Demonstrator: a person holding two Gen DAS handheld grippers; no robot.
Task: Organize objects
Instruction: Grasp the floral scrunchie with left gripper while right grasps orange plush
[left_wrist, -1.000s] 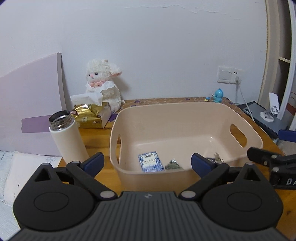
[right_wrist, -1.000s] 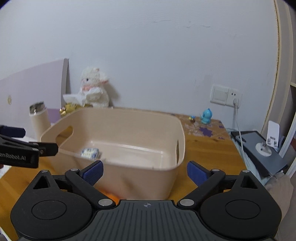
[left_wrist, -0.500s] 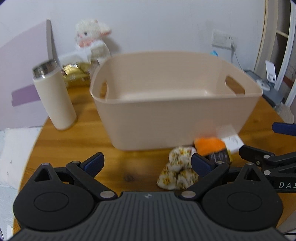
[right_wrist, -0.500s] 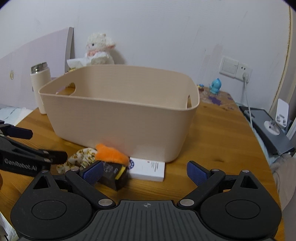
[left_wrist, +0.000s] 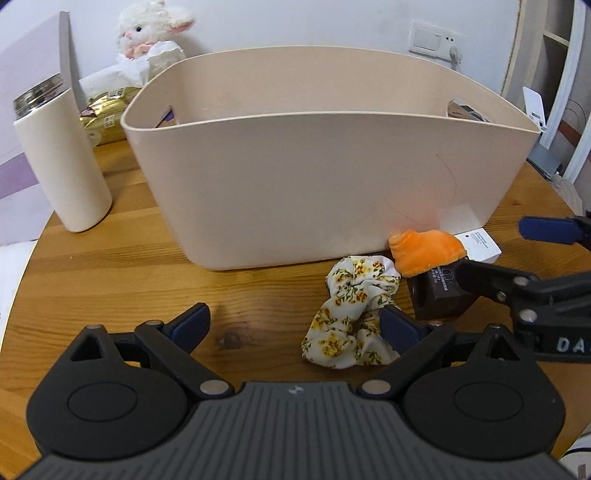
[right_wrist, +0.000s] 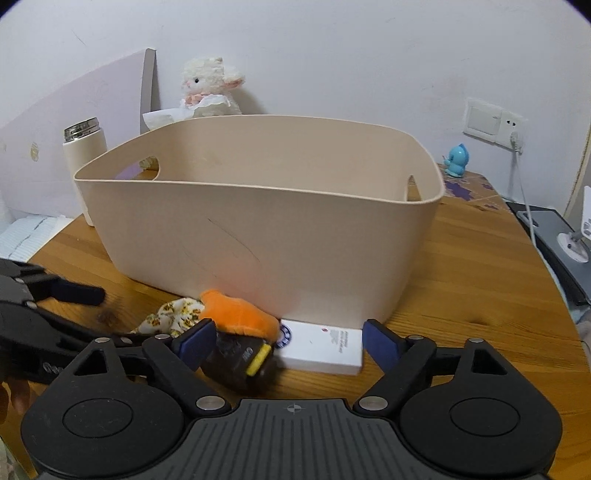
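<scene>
1. The left gripper (left_wrist: 293, 328) is hanging low over the round wooden table (left_wrist: 110, 280), jaws spread wide and holding nothing. Its right fingertip is sitting against the near edge of the floral scrunchie (left_wrist: 352, 317); I cannot tell whether it is touching.
2. The right gripper (right_wrist: 288, 341) is also standing wide open and empty. The dark box (right_wrist: 236, 360) is lying just inside its left finger, and the white carton (right_wrist: 321, 349) is lying between the two fingers.
3. The orange plush piece (left_wrist: 424, 251) is resting on top of the dark box, beside the scrunchie, and all four items are clustering at the foot of the bin (left_wrist: 325, 177).
4. The bin is sitting mid-table: smooth beige plastic, rounded corners, a cut-out handle in each end wall, a faint hairline mark showing on its near wall.
5. The scrunchie is crumpled gathered cloth, white with small yellow and orange flowers. The plush is looking soft and fuzzy. The dark box is hard-edged with a yellow strip at one end; the carton is flat, white, printed.
6. A cream cylindrical flask (left_wrist: 59, 158) with a metal rim is standing upright left of the bin, apart from it.
7. A fluffy white lamb toy (right_wrist: 212, 86) is sitting behind the bin against the wall.
</scene>
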